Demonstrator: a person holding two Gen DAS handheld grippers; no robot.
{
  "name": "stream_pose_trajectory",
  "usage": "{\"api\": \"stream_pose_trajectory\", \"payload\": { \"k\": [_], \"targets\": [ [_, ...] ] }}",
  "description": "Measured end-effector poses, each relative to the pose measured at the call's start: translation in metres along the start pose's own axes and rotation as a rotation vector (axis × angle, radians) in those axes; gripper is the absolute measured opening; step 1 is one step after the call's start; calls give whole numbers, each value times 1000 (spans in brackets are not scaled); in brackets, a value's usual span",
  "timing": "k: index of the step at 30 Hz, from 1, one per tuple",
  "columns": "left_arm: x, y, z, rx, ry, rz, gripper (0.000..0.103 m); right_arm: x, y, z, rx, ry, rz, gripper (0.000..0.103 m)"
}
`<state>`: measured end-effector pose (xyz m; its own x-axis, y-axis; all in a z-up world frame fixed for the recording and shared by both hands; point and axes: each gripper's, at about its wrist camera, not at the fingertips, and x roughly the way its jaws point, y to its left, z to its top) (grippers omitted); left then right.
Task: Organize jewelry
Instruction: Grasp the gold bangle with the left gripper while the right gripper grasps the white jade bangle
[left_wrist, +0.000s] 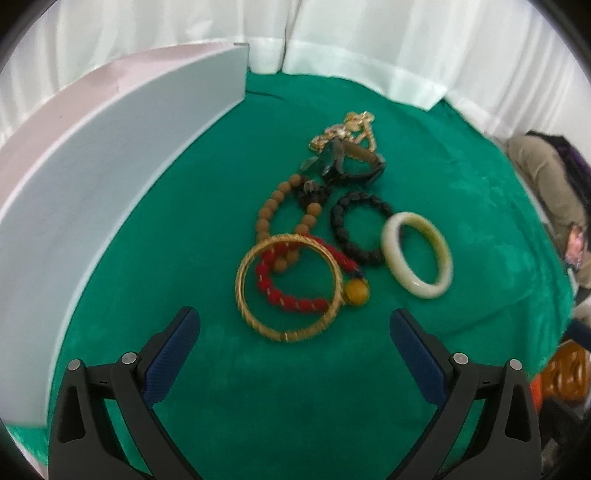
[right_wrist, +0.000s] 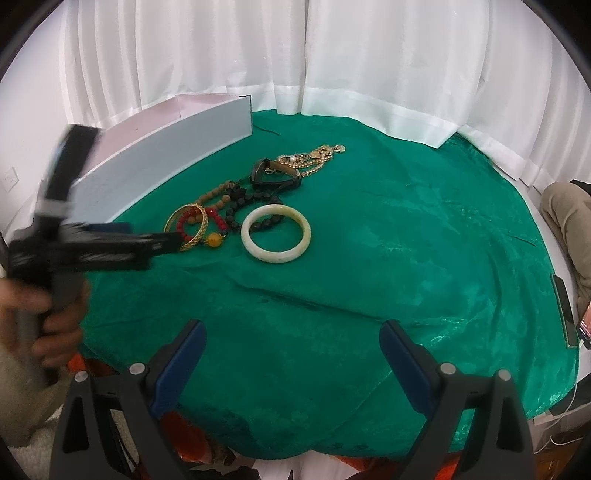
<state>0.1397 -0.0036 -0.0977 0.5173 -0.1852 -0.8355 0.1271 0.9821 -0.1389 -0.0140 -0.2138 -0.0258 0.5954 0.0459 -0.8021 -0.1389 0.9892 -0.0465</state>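
Observation:
A heap of jewelry lies on the green velvet cloth (left_wrist: 258, 387). Nearest my open left gripper (left_wrist: 294, 320) is a gold bangle (left_wrist: 242, 288), lying over a red bead bracelet (left_wrist: 295, 304) with an amber bead (left_wrist: 356, 291). Behind them are a wooden bead bracelet (left_wrist: 269, 210), a black bead bracelet (left_wrist: 338, 225), a pale jade bangle (left_wrist: 424, 291), a dark watch (left_wrist: 369, 170) and a gold chain necklace (left_wrist: 354, 125). In the right wrist view the left gripper (right_wrist: 166, 240) reaches the gold bangle (right_wrist: 202, 221); the jade bangle (right_wrist: 277, 256) lies beside it. My right gripper (right_wrist: 291, 328) hangs open over bare cloth, holding nothing.
An open white box (left_wrist: 110, 166) stands along the left of the cloth, also visible as the white box (right_wrist: 166, 147). White curtains (right_wrist: 332, 55) hang behind. A person's trouser leg (right_wrist: 565, 206) and a dark flat device (right_wrist: 563, 299) are at the right edge. A hand (right_wrist: 55, 325) holds the left gripper.

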Motion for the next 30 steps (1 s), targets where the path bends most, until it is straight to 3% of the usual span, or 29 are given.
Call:
{"api": "stream_pose_trajectory", "payload": {
  "k": [6, 10, 22, 26, 30],
  "targets": [
    [19, 7, 8, -5, 5, 2, 98, 2, -6, -1, 15, 12, -6, 96],
    [13, 7, 8, -3, -7, -37, 70, 4, -7, -1, 19, 16, -3, 96],
    [-16, 14, 3, -39, -33, -9, 70, 9, -10, 5, 12, 16, 2, 96],
    [-29, 20, 1, -43, -26, 6, 70, 22, -27, 25, 21, -12, 115, 96],
    [-45, 30, -3, -54, -24, 35, 70, 48, -61, 56, 158, 20, 235, 96]
  ]
}}
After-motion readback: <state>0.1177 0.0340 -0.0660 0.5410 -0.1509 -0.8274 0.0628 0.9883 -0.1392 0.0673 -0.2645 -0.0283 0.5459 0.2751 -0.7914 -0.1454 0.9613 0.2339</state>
